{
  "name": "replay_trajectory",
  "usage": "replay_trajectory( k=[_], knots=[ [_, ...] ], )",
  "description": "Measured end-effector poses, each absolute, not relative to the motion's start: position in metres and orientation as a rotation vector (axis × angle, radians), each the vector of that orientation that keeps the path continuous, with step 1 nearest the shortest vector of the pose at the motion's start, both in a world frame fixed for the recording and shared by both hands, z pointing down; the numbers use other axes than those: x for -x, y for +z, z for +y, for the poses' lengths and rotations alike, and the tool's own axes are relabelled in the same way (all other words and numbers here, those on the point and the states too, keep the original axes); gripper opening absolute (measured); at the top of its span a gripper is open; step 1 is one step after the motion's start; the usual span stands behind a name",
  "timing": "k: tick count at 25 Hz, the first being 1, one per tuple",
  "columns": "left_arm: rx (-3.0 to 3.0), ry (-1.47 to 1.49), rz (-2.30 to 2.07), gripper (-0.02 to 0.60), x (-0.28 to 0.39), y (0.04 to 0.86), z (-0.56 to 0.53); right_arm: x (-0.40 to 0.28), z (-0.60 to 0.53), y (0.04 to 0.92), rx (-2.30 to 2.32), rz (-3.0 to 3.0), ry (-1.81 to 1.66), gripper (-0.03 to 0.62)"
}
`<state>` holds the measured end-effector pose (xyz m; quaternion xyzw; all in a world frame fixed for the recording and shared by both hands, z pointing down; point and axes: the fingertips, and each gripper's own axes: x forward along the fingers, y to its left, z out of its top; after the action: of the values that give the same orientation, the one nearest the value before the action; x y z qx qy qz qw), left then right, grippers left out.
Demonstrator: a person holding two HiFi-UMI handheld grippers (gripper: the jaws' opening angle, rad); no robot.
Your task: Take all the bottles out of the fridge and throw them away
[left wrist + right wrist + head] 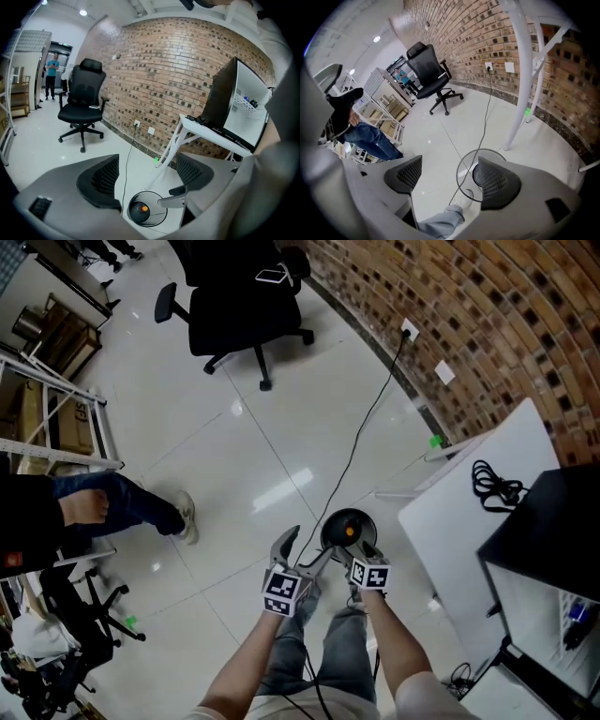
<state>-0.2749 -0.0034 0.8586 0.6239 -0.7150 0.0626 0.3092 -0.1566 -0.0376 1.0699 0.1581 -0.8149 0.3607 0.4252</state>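
Observation:
A round bin (330, 525) stands on the floor by my feet, and a dark bottle with an orange cap (350, 532) lies inside it. Both grippers hang just above the bin. My left gripper (302, 554) is open and empty; in its own view the bin (159, 219) and the orange cap (144, 208) show between its jaws. My right gripper (357, 547) is open too, with nothing between its jaws; its view shows the bin's rim (461, 168) below. The black fridge (553, 521) stands on the white table (450, 521) to the right, its door open (251, 108).
A power cable (361, 432) runs from a wall socket (409, 330) across the tiled floor to the bin. A black office chair (246, 306) stands further off, metal racks (56, 418) and a person's legs (122, 504) to the left. The brick wall (469, 306) lies behind the table.

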Motion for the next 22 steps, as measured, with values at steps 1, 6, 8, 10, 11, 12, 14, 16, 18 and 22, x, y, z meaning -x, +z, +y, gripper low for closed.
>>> replay_trajectory(
  k=[1, 6, 8, 10, 11, 12, 14, 16, 18, 22],
  knots=[
    [-1.660, 0.162, -1.890, 0.373, 0.273, 0.845, -0.004, 0.156, -0.035, 1.047, -0.391, -2.067, 0.904, 0.408],
    [-1.729, 0.131, -1.910, 0.373, 0.256, 0.773, -0.007, 0.152, -0.024, 0.940, -0.327, -2.227, 0.802, 0.408],
    [-1.760, 0.098, -1.933, 0.385, 0.253, 0.745, -0.013, 0.151, -0.032, 0.900, -0.342, -2.307, 0.760, 0.407],
    [-1.803, 0.074, -1.950, 0.385, 0.250, 0.716, -0.023, 0.150, -0.047, 0.855, -0.379, -2.398, 0.728, 0.407],
    [-1.835, 0.071, -1.952, 0.385, 0.247, 0.700, -0.029, 0.148, -0.056, 0.830, -0.407, -2.445, 0.712, 0.407],
    [-1.873, 0.070, -1.948, 0.385, 0.244, 0.683, -0.036, 0.145, -0.065, 0.804, -0.444, -2.491, 0.696, 0.407],
    [-1.971, 0.064, -1.931, 0.385, 0.233, 0.651, -0.055, 0.127, -0.088, 0.755, -0.559, -2.573, 0.673, 0.407],
    [-2.064, 0.058, -1.913, 0.385, 0.218, 0.620, -0.072, 0.101, -0.109, 0.710, -0.688, -2.636, 0.654, 0.407],
    [-2.125, 0.056, -1.904, 0.385, 0.200, 0.593, -0.081, 0.073, -0.119, 0.667, -0.780, -2.688, 0.639, 0.407],
    [-2.273, 0.055, -1.828, 0.382, 0.154, 0.550, -0.099, 0.009, -0.132, 0.599, -0.969, -2.771, 0.596, 0.405]
  ],
)
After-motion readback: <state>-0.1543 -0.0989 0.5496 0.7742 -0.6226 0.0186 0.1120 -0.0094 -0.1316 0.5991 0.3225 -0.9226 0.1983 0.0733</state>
